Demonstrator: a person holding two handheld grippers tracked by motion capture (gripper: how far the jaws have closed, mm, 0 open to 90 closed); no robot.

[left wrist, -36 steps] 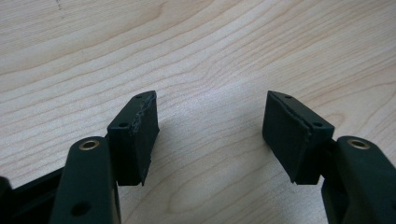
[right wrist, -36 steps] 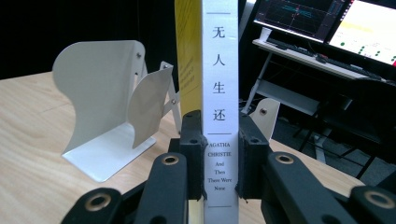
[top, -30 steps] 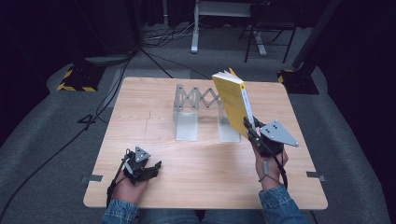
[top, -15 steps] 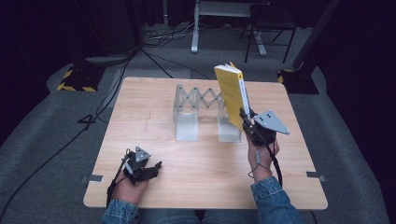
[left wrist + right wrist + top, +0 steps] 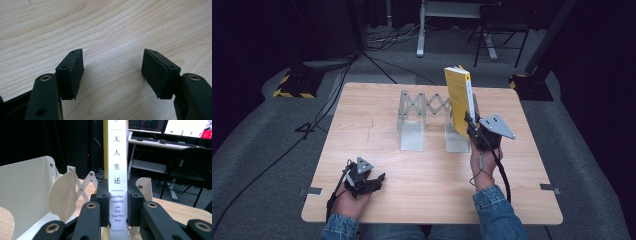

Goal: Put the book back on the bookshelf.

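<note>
The left tongs (image 5: 379, 177) rest spread wide on the table (image 5: 422, 170), holding nothing. Farther off, the right tongs (image 5: 116, 206) pinch the book (image 5: 115, 170) by its spine, standing it up tall, likely to slide it into the rack (image 5: 419, 117) just beside them.

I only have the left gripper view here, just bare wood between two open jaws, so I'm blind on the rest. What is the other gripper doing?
Observer: The right gripper is shut on a yellow book, held upright above the table.
Operator: Where does it grip the book?
Observer: Across the white spine, low down, one pad on each side; the spine reads Agatha Christie, And Then There Were None.
Operator: Is anything near it?
Observer: An expandable metal book rack stands mid-table; the book is over its right end plate.
Operator: And my gripper?
Observer: The left gripper rests open near the table's front edge, far from the rack.
</note>
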